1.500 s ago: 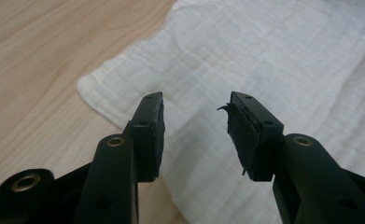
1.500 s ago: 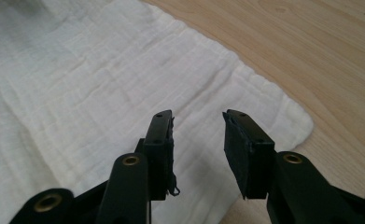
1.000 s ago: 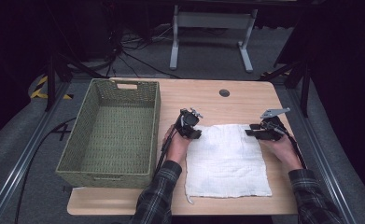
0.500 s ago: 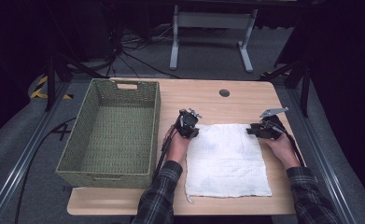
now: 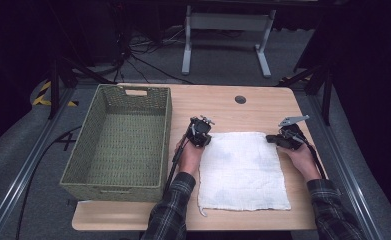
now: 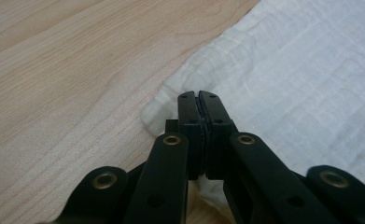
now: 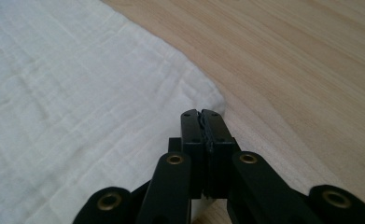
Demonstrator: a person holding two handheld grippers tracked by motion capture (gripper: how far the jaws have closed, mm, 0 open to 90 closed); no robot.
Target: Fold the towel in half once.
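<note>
A white cloth [image 5: 240, 170] lies flat on the wooden table [image 5: 218, 105]. My left gripper [image 5: 202, 139] is at its far left corner and my right gripper [image 5: 272, 138] at its far right corner. In the left gripper view the jaws of the left gripper [image 6: 199, 95] are pressed together, with the cloth [image 6: 301, 70] bunched up around them. In the right gripper view the right gripper [image 7: 200, 113] is likewise shut on the corner edge of the cloth [image 7: 68, 93]. Both pairs of jaws have just been closing on the cloth.
A green woven basket [image 5: 165, 135], with nothing in it, stands on the left part of the table, close beside my left hand. A round cable hole [image 5: 240, 99] sits near the far edge. Bare wood [image 5: 263, 107] lies beyond the cloth.
</note>
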